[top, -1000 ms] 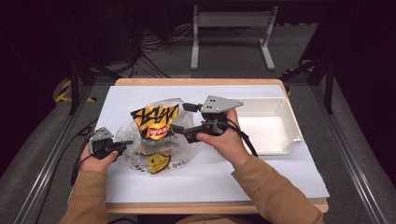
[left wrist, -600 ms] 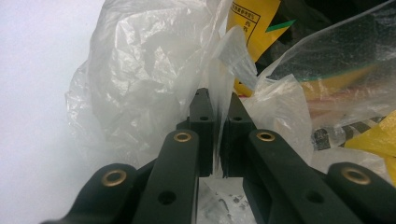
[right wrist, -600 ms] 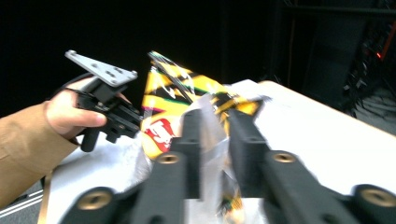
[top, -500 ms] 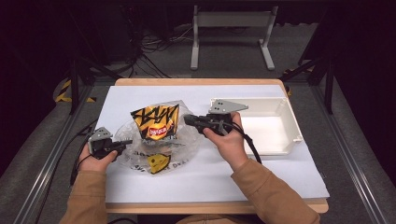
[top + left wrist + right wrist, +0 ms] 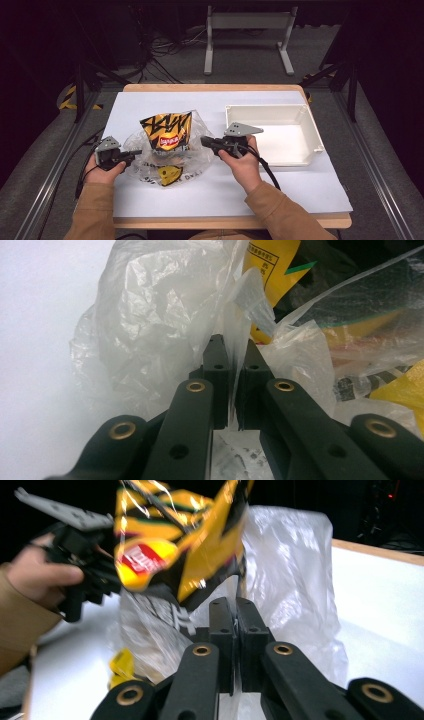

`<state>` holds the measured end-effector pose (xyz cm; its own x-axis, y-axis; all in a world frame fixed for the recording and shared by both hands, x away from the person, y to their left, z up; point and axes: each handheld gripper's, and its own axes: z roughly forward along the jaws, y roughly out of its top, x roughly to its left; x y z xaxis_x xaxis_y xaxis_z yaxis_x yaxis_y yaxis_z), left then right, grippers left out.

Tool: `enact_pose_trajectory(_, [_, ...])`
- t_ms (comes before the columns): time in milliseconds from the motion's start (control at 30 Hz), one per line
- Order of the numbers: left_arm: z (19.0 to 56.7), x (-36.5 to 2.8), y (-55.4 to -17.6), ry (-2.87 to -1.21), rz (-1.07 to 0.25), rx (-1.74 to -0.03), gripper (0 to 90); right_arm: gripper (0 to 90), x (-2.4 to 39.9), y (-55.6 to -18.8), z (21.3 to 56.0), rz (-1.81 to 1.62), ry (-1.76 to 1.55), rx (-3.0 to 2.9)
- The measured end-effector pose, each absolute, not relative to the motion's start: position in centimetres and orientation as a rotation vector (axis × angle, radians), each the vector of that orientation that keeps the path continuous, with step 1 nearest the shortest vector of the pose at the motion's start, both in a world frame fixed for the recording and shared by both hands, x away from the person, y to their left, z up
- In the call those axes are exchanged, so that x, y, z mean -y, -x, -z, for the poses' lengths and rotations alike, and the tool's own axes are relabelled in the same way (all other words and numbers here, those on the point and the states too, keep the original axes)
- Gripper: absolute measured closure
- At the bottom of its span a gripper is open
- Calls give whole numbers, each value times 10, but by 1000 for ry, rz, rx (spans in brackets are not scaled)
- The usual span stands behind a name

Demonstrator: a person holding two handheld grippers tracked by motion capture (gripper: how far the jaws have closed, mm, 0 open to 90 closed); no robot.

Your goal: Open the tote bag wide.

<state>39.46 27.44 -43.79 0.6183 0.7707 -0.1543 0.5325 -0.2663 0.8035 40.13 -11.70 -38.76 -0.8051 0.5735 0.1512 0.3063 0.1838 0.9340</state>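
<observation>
A yellow and black chip bag (image 5: 166,131) stands inside a clear plastic bag (image 5: 196,159) in the middle of the white table. My left gripper (image 5: 134,156) is shut on the plastic bag's left edge, and the thin film (image 5: 150,330) runs up between its pads (image 5: 216,365). My right gripper (image 5: 204,141) is at the bag's right edge, its jaws shut with clear film (image 5: 290,570) pinched between them. In the right gripper view the chip bag (image 5: 170,545) rises just beyond the right gripper (image 5: 235,602), with the other hand (image 5: 35,580) at far left.
A shallow white tray (image 5: 310,130) sits on the table at the right, close behind my right hand. The white sheet (image 5: 280,195) covers the tabletop, whose wooden edge (image 5: 210,88) shows at the back. Cables trail from both grippers.
My right hand has sunk from above the bag to its right edge, and its jaws have shut on the film. The left gripper has kept its grip and place.
</observation>
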Motion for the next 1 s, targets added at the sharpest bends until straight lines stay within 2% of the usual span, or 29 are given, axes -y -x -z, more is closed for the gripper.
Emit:
enact_pose_trajectory(333, [444,-277,-396,-1950,-319,-1045,862,844,103,-397,415,-1509,-810,-2267])
enact_pose_trajectory(1000, [455,-283,-398,-1956,-274,-1111,862,833,82,-396,448,-1277,-800,-2349])
